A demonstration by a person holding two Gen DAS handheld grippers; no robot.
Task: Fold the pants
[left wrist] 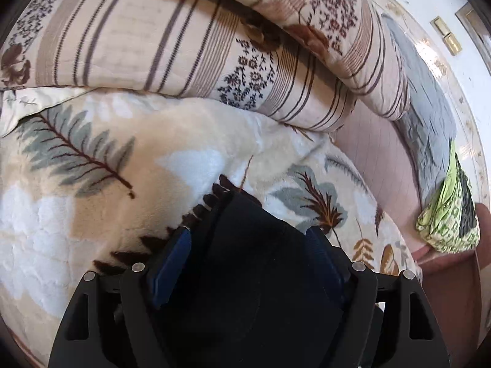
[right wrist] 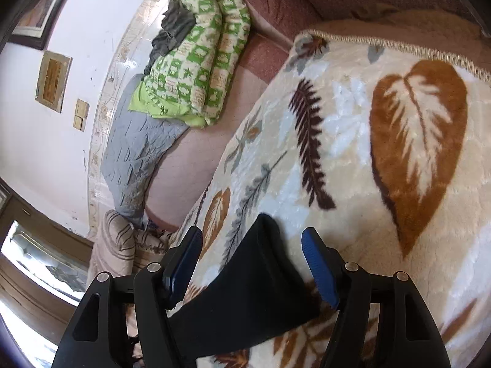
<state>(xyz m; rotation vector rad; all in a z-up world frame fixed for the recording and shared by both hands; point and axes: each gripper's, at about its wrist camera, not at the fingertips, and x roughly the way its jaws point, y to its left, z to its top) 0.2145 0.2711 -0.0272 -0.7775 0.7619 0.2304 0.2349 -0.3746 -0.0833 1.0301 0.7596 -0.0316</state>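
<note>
Pants (left wrist: 245, 260) lie on the blanket (left wrist: 92, 184) at lower centre; your left gripper (left wrist: 248, 242) and right gripper (right wrist: 251, 245) both gape, angled down, straddling the black cloth without pinching it.

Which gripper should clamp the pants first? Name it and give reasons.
Left. The black pants fill the whole gap between the left gripper's open fingers, so closing should catch them. The right gripper is open too, but only a narrower strip lies there, with blanket showing beside both pads.
</note>
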